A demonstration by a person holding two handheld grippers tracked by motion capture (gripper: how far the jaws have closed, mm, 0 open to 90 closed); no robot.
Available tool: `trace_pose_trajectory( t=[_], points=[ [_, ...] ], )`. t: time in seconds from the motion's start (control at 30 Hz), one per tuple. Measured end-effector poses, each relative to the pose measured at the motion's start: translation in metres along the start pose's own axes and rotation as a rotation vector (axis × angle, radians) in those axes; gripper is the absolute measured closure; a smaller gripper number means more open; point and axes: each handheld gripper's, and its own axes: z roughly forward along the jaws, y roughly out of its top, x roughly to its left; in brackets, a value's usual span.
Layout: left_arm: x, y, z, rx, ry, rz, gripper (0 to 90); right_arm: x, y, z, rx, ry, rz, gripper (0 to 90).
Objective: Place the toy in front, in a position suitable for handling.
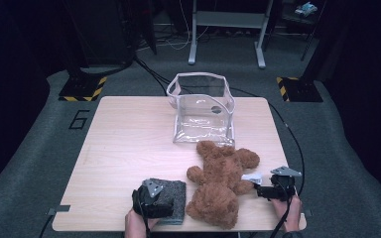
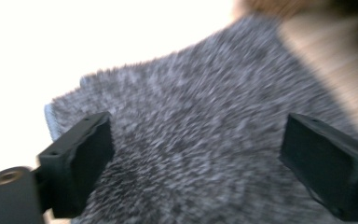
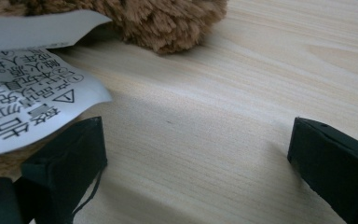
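A brown teddy bear (image 1: 221, 183) lies on its back near the front of the wooden table (image 1: 129, 144). Left of it rests a folded grey fuzzy cloth (image 1: 177, 194). My left gripper (image 1: 158, 204) hovers over that cloth with its jaws wide; in the left gripper view the cloth (image 2: 191, 116) spreads beneath and between the open jaws of the gripper (image 2: 196, 158), blurred. My right gripper (image 1: 264, 191) lies low on the table at the bear's right side, open (image 3: 196, 163), bare wood between its jaws. The bear's white printed tag (image 3: 28, 93) hangs over its left jaw, below brown fur (image 3: 168, 23).
A clear plastic bag (image 1: 202, 109) with a white rim stands open at the back middle of the table, just behind the bear's head. Cables run off the table's right side. Dark floor and a metal stand's legs (image 1: 226, 49) lie beyond.
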Motion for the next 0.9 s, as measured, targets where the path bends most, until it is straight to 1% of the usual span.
trace_pose_trajectory(
  t=[0.03,0.07,0.1,0.13,0.17,0.23,0.27,0.33,0.37,0.43,0.47,0.53,0.57,0.6,0.7,0.73,0.77,0.83,0.87,0.9],
  points=[
    [-0.002,0.0,0.0,0.001,-0.004,0.005,15.4,0.0,0.0,0.0,0.0,0.0,0.0,3.9],
    [-0.003,-0.002,0.004,0.015,-0.001,0.003,15.1,0.0,0.0,0.0,-0.002,0.0,-0.003,4.0],
    [-0.003,-0.003,0.007,0.022,-0.005,-0.004,17.0,0.0,0.0,0.0,-0.001,0.001,-0.002,4.1],
    [-0.003,-0.005,0.011,0.034,-0.006,-0.003,19.5,0.0,0.0,0.0,-0.001,0.001,-0.004,4.1],
    [-0.002,-0.009,0.016,0.046,0.0,0.002,23.9,0.0,0.0,0.0,0.0,0.001,-0.005,4.0],
    [0.0,-0.012,0.017,0.018,-0.005,0.012,25.2,0.0,0.0,0.0,0.0,0.001,-0.006,4.1],
    [-0.001,-0.013,0.018,0.012,0.003,0.01,25.7,0.0,0.0,0.0,0.0,0.002,-0.005,4.1],
    [-0.001,-0.014,0.017,0.002,0.006,0.008,26.8,0.0,0.0,0.0,0.001,0.001,-0.003,4.1],
    [-0.001,-0.014,0.017,-0.001,0.009,0.002,28.5,0.0,0.0,0.0,0.001,0.001,-0.003,4.1],
    [-0.002,-0.015,0.016,-0.001,0.015,0.007,29.8,0.0,0.0,0.0,0.001,0.001,-0.003,4.1],
    [-0.002,-0.017,0.015,-0.009,0.017,0.003,31.8,0.0,0.0,0.0,0.0,0.001,-0.003,4.1],
    [-0.002,-0.019,0.015,-0.033,0.022,0.003,36.7,0.0,0.0,0.0,0.0,0.001,-0.003,4.1],
    [-0.001,-0.02,0.015,-0.044,0.02,0.001,44.5,0.0,0.0,0.0,0.0,0.001,-0.003,4.1],
    [0.0,-0.021,0.014,-0.052,0.021,0.005,44.5,0.0,0.0,0.0,0.0,0.001,-0.003,4.1],
    [0.002,-0.023,0.013,-0.069,0.022,0.027,60.9,0.0,0.0,0.0,-0.002,0.0,0.0,4.1],
    [0.001,-0.022,0.012,-0.065,0.02,0.038,64.9,0.0,0.0,0.0,-0.002,0.0,-0.001,4.1],
    [0.001,-0.022,0.012,-0.062,0.016,0.051,68.1,0.0,0.0,0.0,-0.002,0.0,-0.001,4.1],
    [0.001,-0.021,0.012,-0.055,0.0,0.062,72.0,0.0,0.0,0.0,-0.002,-0.001,0.0,4.1],
    [0.002,-0.021,0.013,-0.067,-0.001,0.068,73.3,0.0,0.0,0.0,-0.002,-0.001,0.0,4.2],
    [0.002,-0.022,0.012,-0.069,-0.001,0.063,74.3,0.0,0.0,0.0,-0.002,-0.002,0.001,4.2]
  ],
)
